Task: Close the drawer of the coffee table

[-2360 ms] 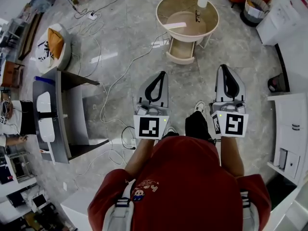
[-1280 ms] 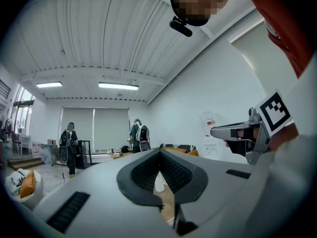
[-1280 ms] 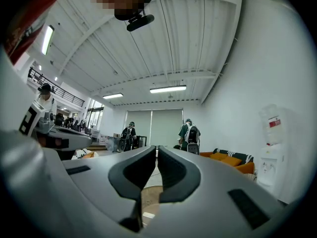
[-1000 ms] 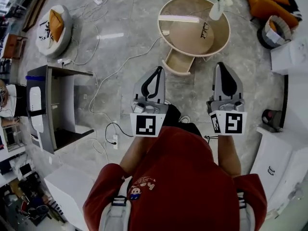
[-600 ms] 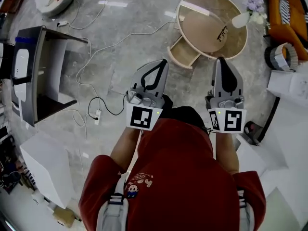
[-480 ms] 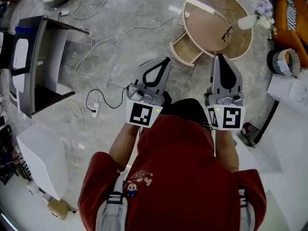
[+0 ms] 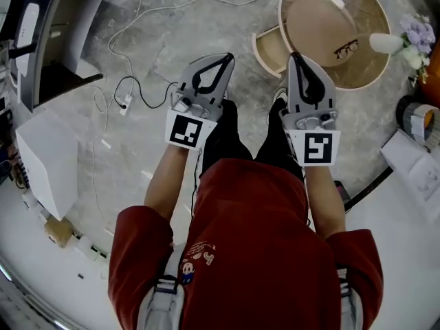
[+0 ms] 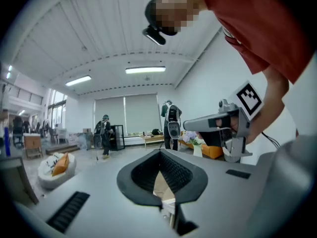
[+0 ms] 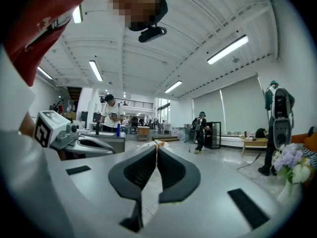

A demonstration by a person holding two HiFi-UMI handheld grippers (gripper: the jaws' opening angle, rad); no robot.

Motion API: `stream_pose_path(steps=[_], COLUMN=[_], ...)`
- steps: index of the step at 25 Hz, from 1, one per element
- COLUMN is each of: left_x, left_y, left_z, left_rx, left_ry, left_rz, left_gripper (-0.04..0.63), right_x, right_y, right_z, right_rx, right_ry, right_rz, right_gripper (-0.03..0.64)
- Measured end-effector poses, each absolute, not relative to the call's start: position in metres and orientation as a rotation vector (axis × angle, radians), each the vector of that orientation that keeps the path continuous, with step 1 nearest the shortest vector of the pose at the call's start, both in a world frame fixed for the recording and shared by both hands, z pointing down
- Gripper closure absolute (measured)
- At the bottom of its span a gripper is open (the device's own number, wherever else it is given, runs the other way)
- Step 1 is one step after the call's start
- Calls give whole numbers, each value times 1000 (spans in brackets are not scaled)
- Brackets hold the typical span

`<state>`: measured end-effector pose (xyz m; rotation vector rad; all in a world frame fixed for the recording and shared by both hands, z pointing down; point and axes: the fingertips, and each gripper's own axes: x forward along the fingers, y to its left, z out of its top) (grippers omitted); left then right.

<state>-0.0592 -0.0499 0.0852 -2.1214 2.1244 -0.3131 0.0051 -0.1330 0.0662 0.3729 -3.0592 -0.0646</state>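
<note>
Drawer [image 7: 271, 47] is hanging open, sticking out of the round table [image 7: 313, 19] toward 8 o'clock in the head view. The table itself sits at about 1 o'clock from the person in the red top.

The left gripper [image 7: 224, 58] and right gripper [image 7: 294, 56] are both held out in front, and the drawer shows between their tips. From above, the right tip overlaps the drawer's near end, but I can't tell if it's actually touching.

Both sets of tongs are pinched together with nothing in them (each gripper view shows the tips meeting). A bit of pale wood shows through the gap behind the left tips.

On the table, glasses [image 7: 346, 47] lie near the middle and a white vase [image 7: 386, 43] with pale purple flowers [image 7: 414, 43] sits at its 3 o'clock edge. A power strip [image 7: 124, 104] lies on the floor, out at 9 o'clock from the left gripper.
</note>
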Motion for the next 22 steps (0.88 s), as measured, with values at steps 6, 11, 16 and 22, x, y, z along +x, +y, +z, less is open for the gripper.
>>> stream_pose_path(steps=[6,11,16,22], left_x=[-60,-57,-59,-45], left_y=[-62,-49,-33,-18], left_z=[176,272,380,507], left_rx=[-2158,-2223,-2270,-2277], left_ry=[2305,2381,2412,2392], left_rz=[-390,-366,-291,-330], left_gripper=[583,583,583,583], right_x=[7,3,-2,12], right_y=[-152,-127,-97,-72], right_z=[148,241,338,455], right_rx=[240,210,207,194], right_ry=[-2997,-2936,-2884,-2797], right_rz=[10,115,130,120], right_gripper=[592,592,592,592])
